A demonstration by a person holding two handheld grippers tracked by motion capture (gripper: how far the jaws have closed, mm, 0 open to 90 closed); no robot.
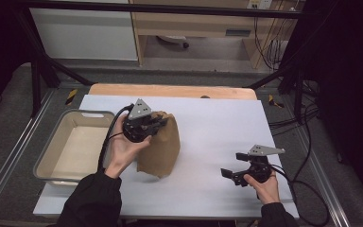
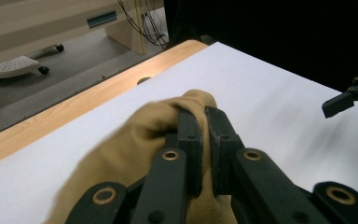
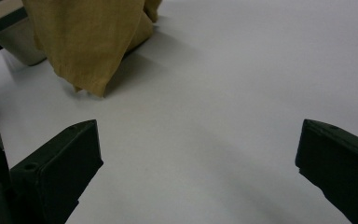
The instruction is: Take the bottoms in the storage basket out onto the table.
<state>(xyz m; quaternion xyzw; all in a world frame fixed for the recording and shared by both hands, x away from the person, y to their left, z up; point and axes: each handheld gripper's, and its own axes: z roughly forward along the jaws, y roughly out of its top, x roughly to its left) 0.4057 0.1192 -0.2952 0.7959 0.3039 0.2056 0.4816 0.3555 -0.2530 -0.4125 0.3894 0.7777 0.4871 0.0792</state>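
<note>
Lab room w/ grey floor, a dark frame round a wood-edged worktop (image 1: pixel 170 90) covered by a white sheet (image 1: pixel 217 137). On the left edge sits a shallow beige tub (image 1: pixel 52 156), nothing in it as far as I can see.

The tan cloth (image 1: pixel 163 146) hangs near the middle-left of the sheet, just beside the tub; its lower hem rests on the sheet. The left gripper (image 1: pixel 159 122) has its jaws clenched on a bunched fold at the top of the cloth (the left gripper view shows fabric pinched btwn the two pads (image 2: pixel 189 140)). The right gripper (image 1: pixel 234 171) sits well apart, low on the right, jaws spread wide w/ nothing btwn them.

Risks, as I judge them:
- Grip is on a small fold only, so a quick swing toward the tub could let the fabric slide out.
- The trailing hem may drag on the sheet & catch on the tub rim, leaving part of the cloth hanging outside.
- The sheet itself could ruck up if the hem pulls on it.
</note>
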